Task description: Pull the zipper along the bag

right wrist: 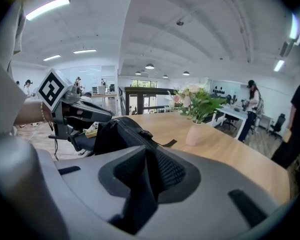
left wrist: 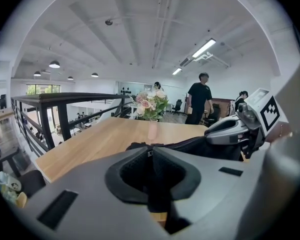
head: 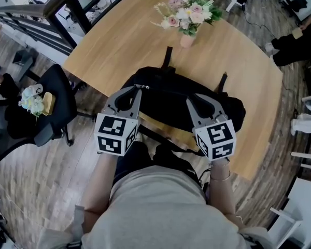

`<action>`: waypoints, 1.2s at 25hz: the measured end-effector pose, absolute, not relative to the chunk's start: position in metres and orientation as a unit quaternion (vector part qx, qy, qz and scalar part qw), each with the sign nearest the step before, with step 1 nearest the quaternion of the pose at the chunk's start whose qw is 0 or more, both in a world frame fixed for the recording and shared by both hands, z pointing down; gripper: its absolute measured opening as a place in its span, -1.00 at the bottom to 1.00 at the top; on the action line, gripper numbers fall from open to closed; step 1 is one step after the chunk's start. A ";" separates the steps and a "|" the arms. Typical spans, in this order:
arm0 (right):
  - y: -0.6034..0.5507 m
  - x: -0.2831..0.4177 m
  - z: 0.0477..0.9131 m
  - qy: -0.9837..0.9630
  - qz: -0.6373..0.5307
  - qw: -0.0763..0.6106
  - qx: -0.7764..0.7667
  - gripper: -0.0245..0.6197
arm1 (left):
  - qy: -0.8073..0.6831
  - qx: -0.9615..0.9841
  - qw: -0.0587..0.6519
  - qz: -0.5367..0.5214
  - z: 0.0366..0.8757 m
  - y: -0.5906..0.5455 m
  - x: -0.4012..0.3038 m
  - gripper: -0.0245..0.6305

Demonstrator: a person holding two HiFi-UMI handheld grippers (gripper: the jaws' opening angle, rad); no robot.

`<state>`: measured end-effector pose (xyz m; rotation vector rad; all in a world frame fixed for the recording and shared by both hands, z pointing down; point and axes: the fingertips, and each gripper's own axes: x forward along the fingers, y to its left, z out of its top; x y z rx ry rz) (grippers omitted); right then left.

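Black bag (head: 171, 95) on bench (head: 119, 40), left hand-held gripper (head: 140, 87) closed at bag's left end, right hand-held gripper (head: 194, 97) narrowly parted around bag fabric, flower vase (head: 187, 39) beyond.

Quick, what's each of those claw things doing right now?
Left gripper: closed, apparently pinching the zipper pull of the black bag.
Right gripper: partly open, bag fabric between its jaws.
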<state>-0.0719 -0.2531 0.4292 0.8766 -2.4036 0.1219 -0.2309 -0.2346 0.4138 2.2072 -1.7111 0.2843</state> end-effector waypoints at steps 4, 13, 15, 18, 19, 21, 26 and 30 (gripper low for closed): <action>-0.252 -0.072 0.426 -0.901 0.050 0.278 0.330 -0.66 | -0.602 0.774 0.166 0.102 0.412 -0.236 -0.231 -0.85; -0.253 -0.077 0.407 -0.905 0.050 0.239 0.349 -0.61 | -0.558 0.812 0.154 0.079 0.390 -0.246 -0.191 -0.85; -0.253 -0.078 0.400 -0.908 0.062 0.218 0.352 -0.61 | -0.545 0.822 0.146 0.079 0.384 -0.248 -0.181 -0.85; -0.253 -0.077 0.388 -0.911 0.081 0.184 0.360 -0.64 | -0.526 0.836 0.137 0.077 0.377 -0.252 -0.167 -0.85; -0.254 -0.075 0.384 -0.910 0.083 0.173 0.366 -0.66 | -0.521 0.839 0.136 0.075 0.375 -0.253 -0.163 -0.85; -0.255 -0.072 0.376 -0.909 0.083 0.158 0.377 -0.73 | -0.514 0.844 0.134 0.067 0.369 -0.255 -0.157 -0.72; -0.254 -0.070 0.364 -0.910 0.070 0.145 0.383 -0.90 | -0.496 0.859 0.116 0.050 0.354 -0.260 -0.138 -0.68; -0.250 -0.065 0.357 -0.909 0.063 0.132 0.390 -0.90 | -0.473 0.874 0.108 0.037 0.345 -0.258 -0.127 -0.77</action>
